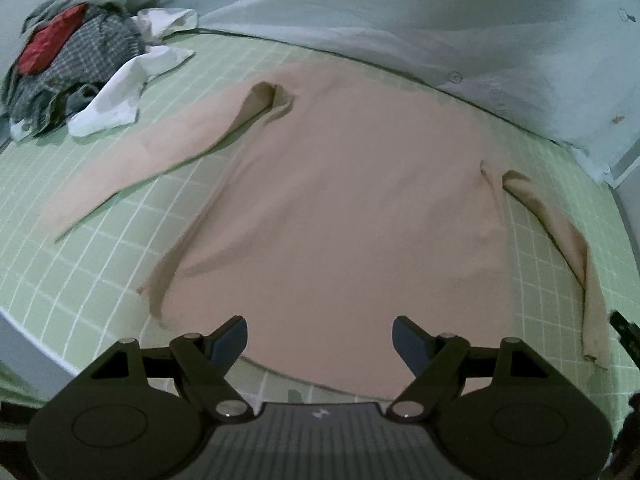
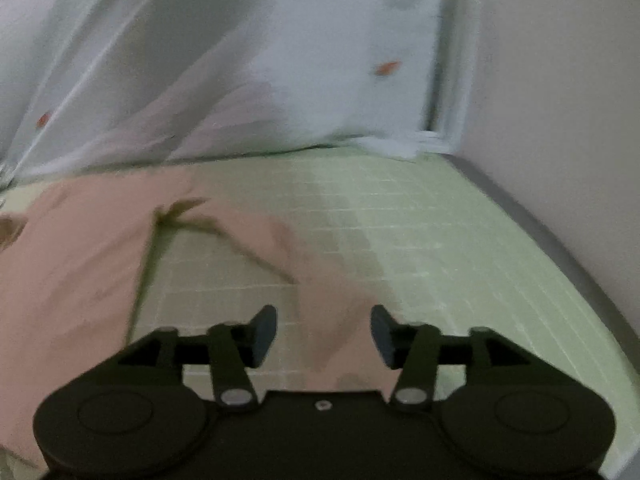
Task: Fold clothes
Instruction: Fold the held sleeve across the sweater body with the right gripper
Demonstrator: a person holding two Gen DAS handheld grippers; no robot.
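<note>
A beige long-sleeved top (image 1: 332, 208) lies spread flat on the green checked bed sheet (image 1: 80, 280), one sleeve out to the left, the other down the right side. My left gripper (image 1: 319, 338) is open and empty, just above the top's near hem. In the right wrist view the top's body (image 2: 68, 264) lies at the left and its right sleeve (image 2: 340, 320) runs under my right gripper (image 2: 323, 330), which is open and empty above the sleeve's end. That view is blurred.
A pile of clothes (image 1: 72, 60), grey checked, red and white, sits at the far left of the bed. A pale blue duvet with carrot prints (image 1: 440, 24) bunches along the far side (image 2: 240, 60). A wall (image 2: 560, 80) borders the bed's right edge.
</note>
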